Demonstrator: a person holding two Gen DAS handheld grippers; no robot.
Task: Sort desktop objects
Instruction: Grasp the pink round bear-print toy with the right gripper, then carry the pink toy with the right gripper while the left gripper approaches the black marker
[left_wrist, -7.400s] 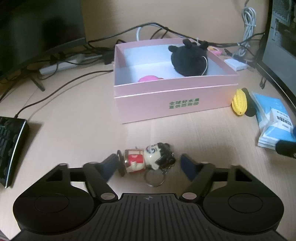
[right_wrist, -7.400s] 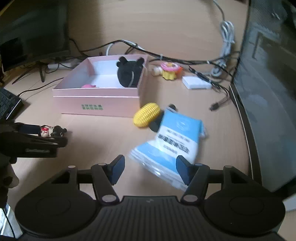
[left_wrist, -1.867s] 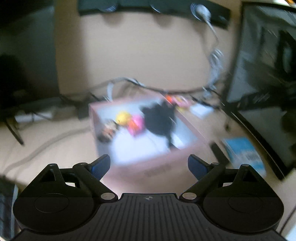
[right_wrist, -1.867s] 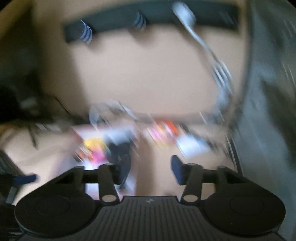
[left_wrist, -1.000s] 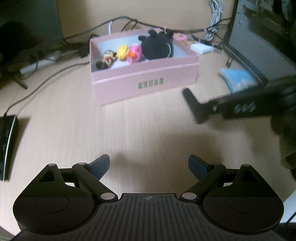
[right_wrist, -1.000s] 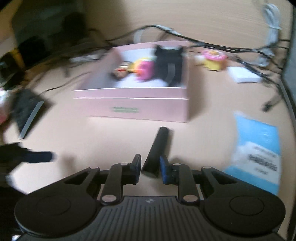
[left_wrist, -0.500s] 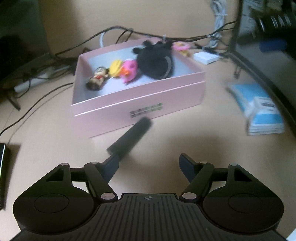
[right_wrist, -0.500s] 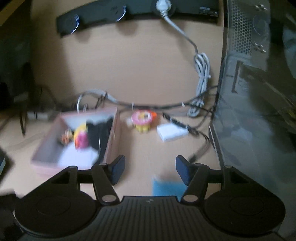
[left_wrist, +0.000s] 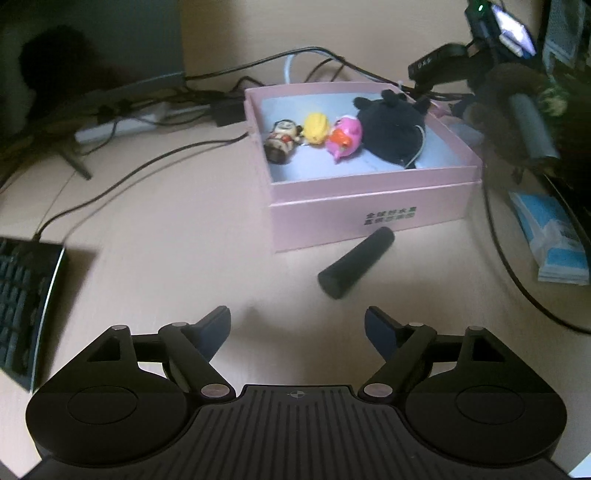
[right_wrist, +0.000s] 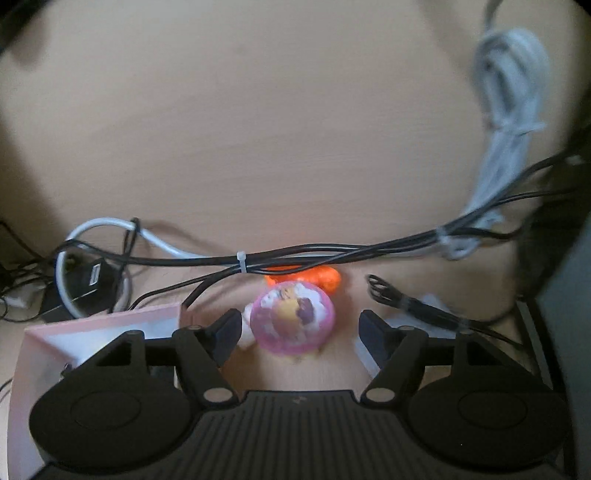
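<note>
— Progress report: since we had the doll keychain between the left tongs (left_wrist: 297, 326), it has landed in the pink box (left_wrist: 373, 218), and the corn toy (left_wrist: 316, 128) has gone in beside it. We count four things inside now: doll keychain (left_wrist: 282, 141), corn toy, pink toy (left_wrist: 345, 138), black plush (left_wrist: 391, 127).

— And the black cylinder (left_wrist: 355, 262)?

— It moved too. It now lies on the surface just in front of the box, apart from us. Our left tongs are spread wide, grasping nothing.

— What about our right tongs (right_wrist: 298, 334)?

— Also released and empty. They swung behind the box, and a round pink trinket (right_wrist: 292, 321) sits between the fingers, under the cables (right_wrist: 332, 254); we judge that to be our next pick.

— What is left after that?

— Probably the cylinder and the blue tissue pack (left_wrist: 554, 236).
</note>
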